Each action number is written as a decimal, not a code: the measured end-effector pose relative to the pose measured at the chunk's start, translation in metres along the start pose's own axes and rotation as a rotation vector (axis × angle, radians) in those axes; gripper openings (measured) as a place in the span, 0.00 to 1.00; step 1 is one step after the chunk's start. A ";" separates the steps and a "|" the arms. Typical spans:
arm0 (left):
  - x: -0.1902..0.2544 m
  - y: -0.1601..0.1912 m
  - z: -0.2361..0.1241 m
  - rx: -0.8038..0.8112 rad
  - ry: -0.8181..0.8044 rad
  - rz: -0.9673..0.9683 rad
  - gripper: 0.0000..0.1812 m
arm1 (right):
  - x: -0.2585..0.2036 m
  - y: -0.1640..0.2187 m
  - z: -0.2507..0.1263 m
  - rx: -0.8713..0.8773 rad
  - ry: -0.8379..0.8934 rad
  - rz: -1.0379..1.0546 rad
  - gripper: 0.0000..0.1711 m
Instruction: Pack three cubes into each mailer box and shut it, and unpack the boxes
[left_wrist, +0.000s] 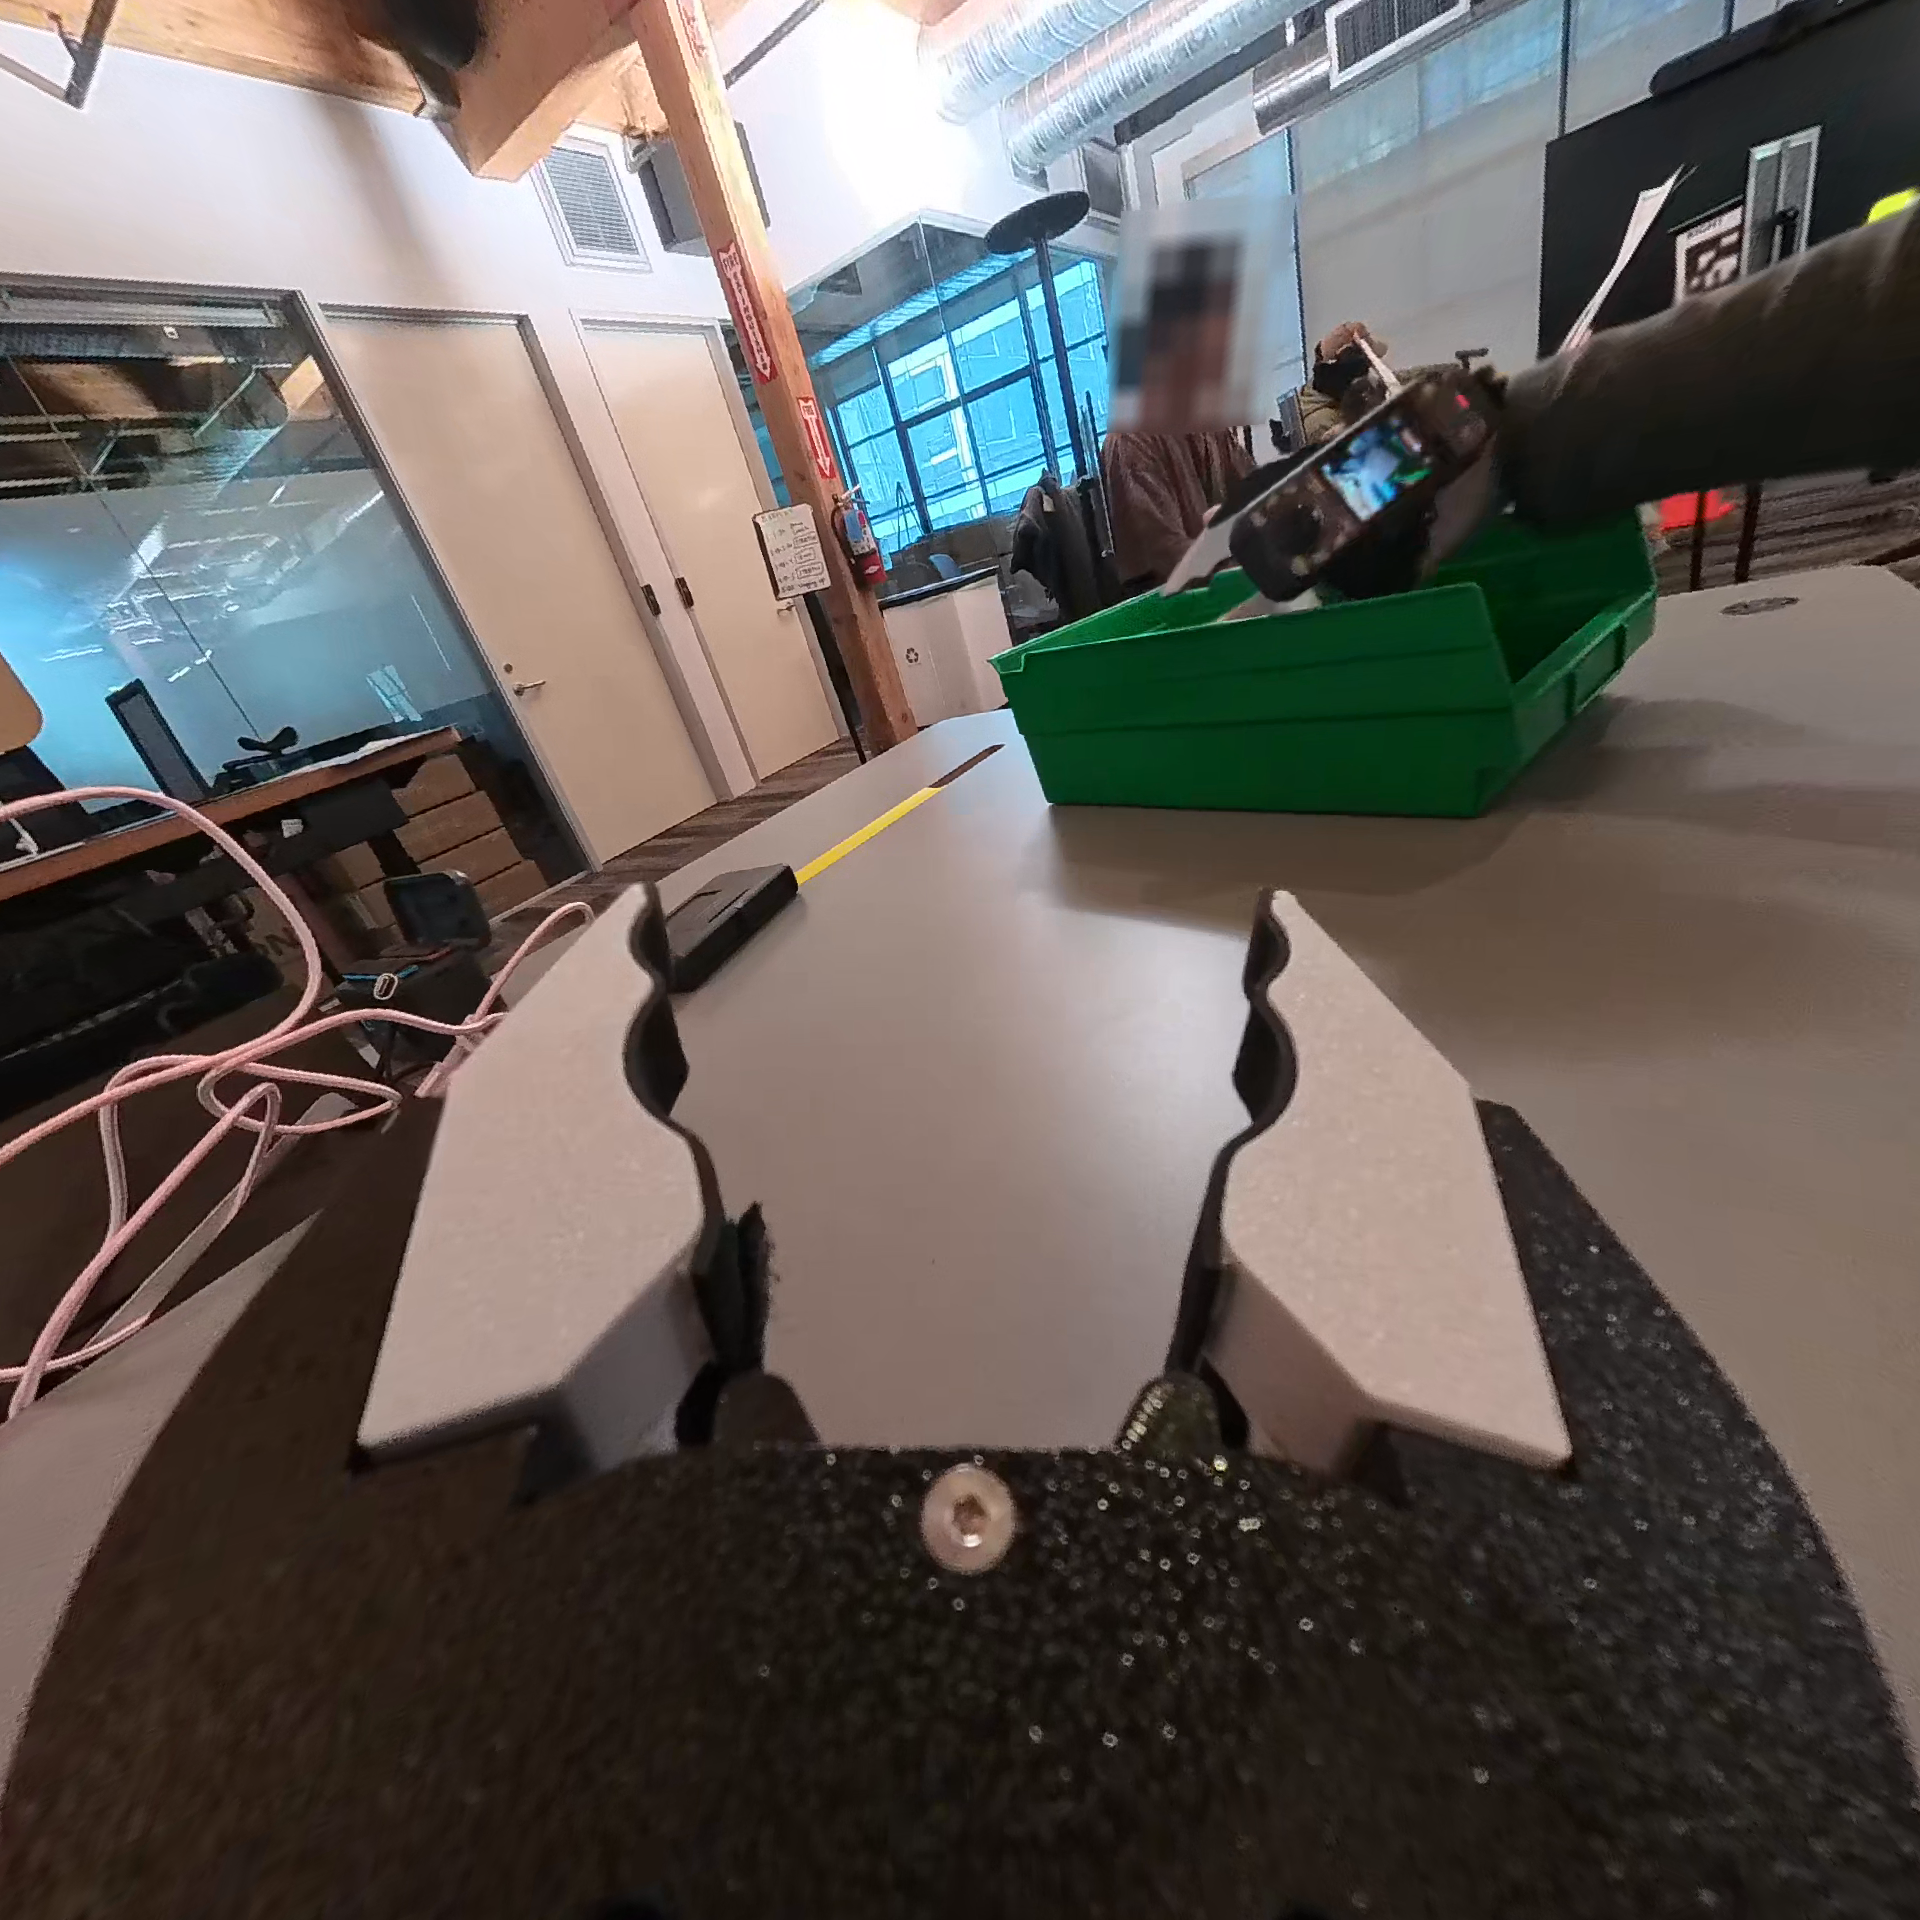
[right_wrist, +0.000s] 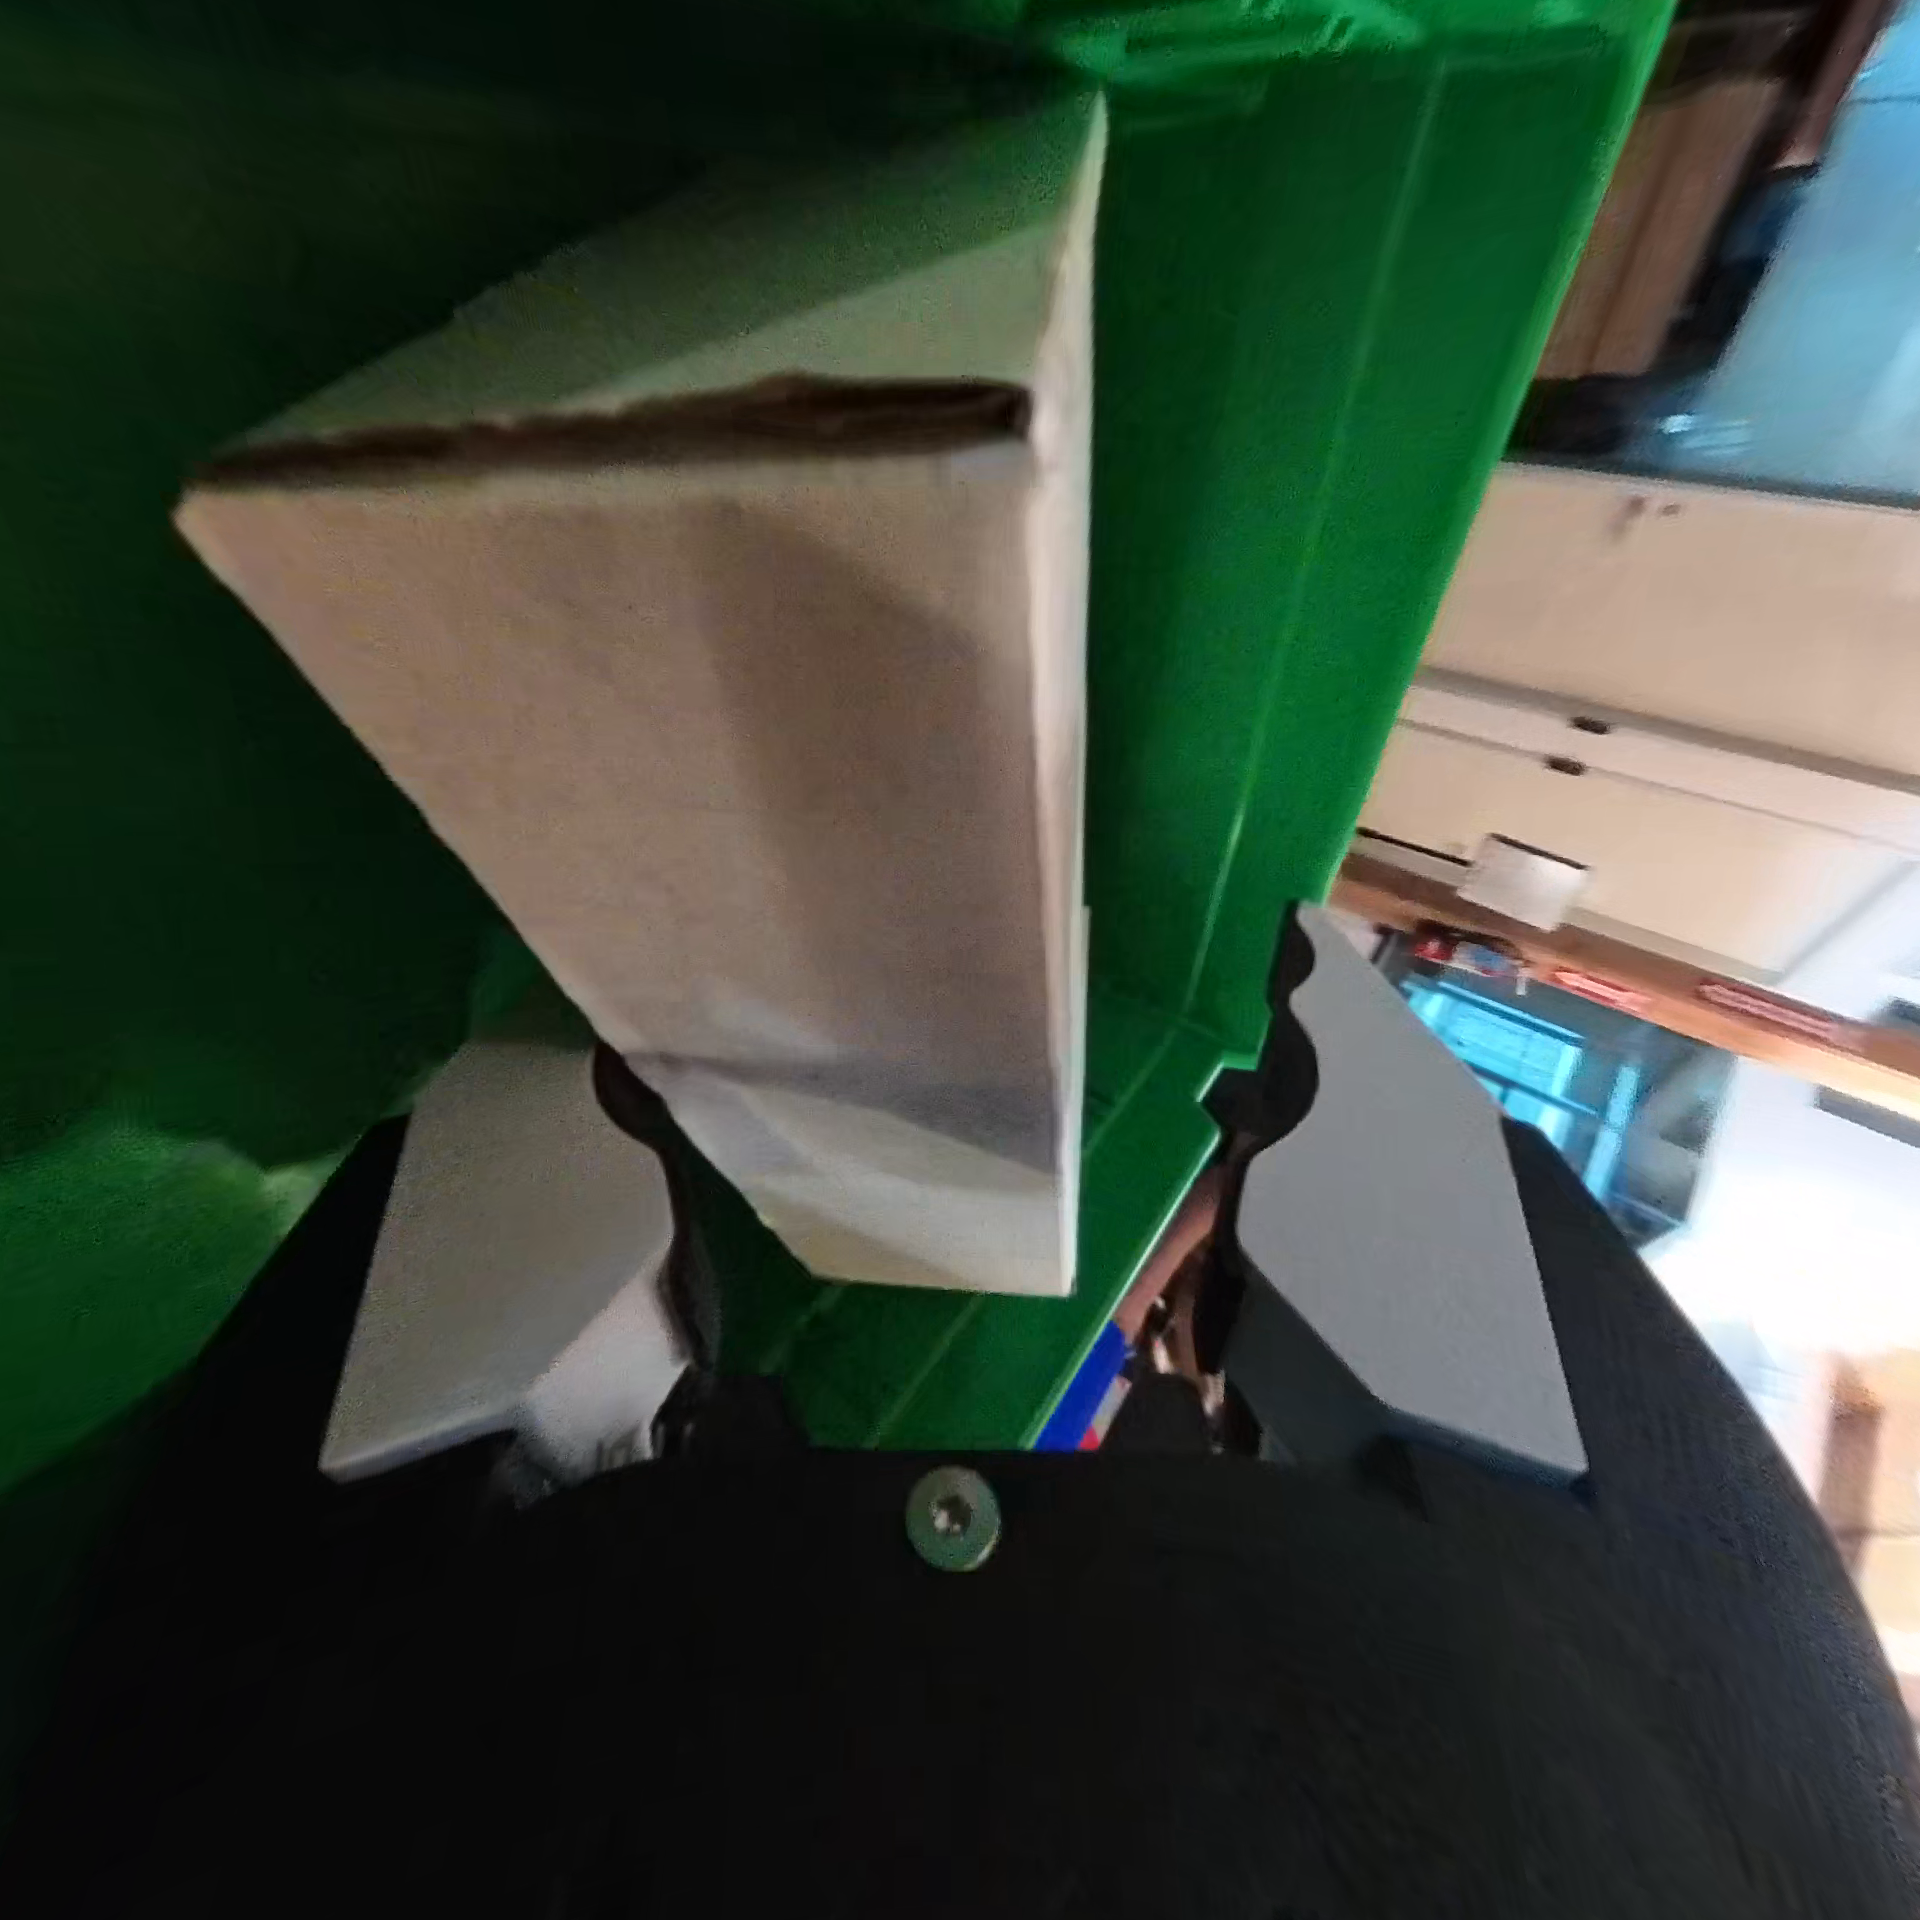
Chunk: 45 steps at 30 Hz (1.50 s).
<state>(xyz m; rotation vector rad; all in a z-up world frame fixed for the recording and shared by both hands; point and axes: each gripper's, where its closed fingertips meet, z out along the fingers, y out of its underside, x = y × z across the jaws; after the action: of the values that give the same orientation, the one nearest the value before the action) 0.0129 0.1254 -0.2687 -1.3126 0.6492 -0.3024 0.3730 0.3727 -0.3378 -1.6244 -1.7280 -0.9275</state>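
In the left wrist view, the left tongs (left_wrist: 956, 1049) are seen spread wide above the grey tabletop (left_wrist: 1039, 935), with nothing between their pale fingers (left_wrist: 561, 1164). A small black flat object (left_wrist: 727, 920) lies on the tabletop just beyond the left finger, at the near end of a yellow strip (left_wrist: 868, 836), and a pink cable (left_wrist: 208, 1081) hangs in loops off the tabletop's left edge. Farther off to the right, a green bin (left_wrist: 1299, 717) is set on the tabletop, and the right tongs (left_wrist: 1226, 587), held by a person's dark-sleeved arm (left_wrist: 1714, 395), are reached down into it (their tips are partly hidden by the bin's rim). In the right wrist view, which is turned sideways, the right tongs (right_wrist: 935, 1060) are seen opened wide inside the green bin (right_wrist: 1299, 520). A white mailer box (right_wrist: 727, 779), shut, with a brown cardboard edge showing along its flap, is found inside the bin against its wall, its near corner lying between the fingers (right_wrist: 499, 1247); the left finger is close to the box, though whether contact is made cannot be told, and the box is not clamped.
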 end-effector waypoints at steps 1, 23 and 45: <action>0.000 0.001 0.000 -0.002 0.002 -0.002 0.60 | -0.003 0.002 -0.004 -0.001 -0.038 0.002 0.70; 0.000 0.004 0.001 -0.018 0.006 -0.009 0.60 | -0.015 0.002 -0.037 -0.097 -0.107 0.230 0.00; -0.066 0.043 -0.015 -0.321 -0.438 0.242 0.23 | -0.014 -0.290 -0.148 0.935 0.062 0.886 0.00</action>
<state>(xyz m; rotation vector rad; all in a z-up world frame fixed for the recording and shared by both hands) -0.0545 0.1611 -0.2940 -1.5245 0.4859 0.2944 0.0786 0.2408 -0.2901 -1.3962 -0.9272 0.2435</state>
